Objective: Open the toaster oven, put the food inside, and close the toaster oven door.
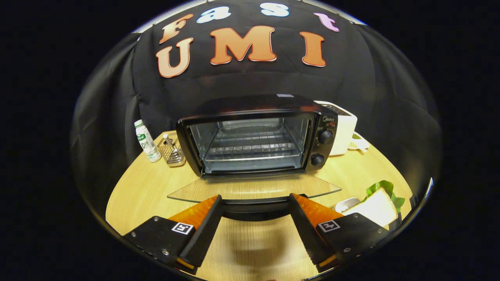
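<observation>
The toaster oven (254,134) stands on the counter (148,187) with its glass door (254,189) folded down flat; the fingers (203,226) are spread wide at the door's handle (256,203), and the sandwich (377,205) lies beside the right finger

Oven mouth lying open, lowered door blocking the way

The glass door (254,191) is lying flat just ahead of the wide-spread gripper (256,201), barring the low approach; above it, the toaster oven (254,136) cavity is standing open over its rack (252,150).
</observation>
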{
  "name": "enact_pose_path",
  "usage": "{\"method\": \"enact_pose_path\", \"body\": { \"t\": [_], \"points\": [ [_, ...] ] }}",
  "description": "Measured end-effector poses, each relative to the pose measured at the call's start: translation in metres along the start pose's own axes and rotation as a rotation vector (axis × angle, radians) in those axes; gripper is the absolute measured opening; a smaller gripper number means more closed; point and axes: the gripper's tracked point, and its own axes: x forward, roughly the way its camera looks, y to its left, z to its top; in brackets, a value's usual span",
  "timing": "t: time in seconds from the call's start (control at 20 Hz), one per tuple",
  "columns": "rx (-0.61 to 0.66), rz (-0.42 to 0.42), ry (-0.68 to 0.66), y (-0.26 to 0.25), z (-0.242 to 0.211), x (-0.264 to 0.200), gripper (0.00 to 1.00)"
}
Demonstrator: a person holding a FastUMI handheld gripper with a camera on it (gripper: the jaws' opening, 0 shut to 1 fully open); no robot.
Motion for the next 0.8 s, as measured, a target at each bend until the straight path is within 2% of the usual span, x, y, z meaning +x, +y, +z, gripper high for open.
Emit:
{"method": "enact_pose_path", "body": {
  "t": [0.3, 0.35, 0.8],
  "points": [
    [0.027, -0.007, 0.068, 0.0, -0.039, 0.002, 0.99],
    [0.044, -0.013, 0.051, 0.002, -0.037, -0.011, 0.99],
    [0.015, -0.01, 0.171, -0.002, -0.09, 0.019, 1.0]
  ]
}}
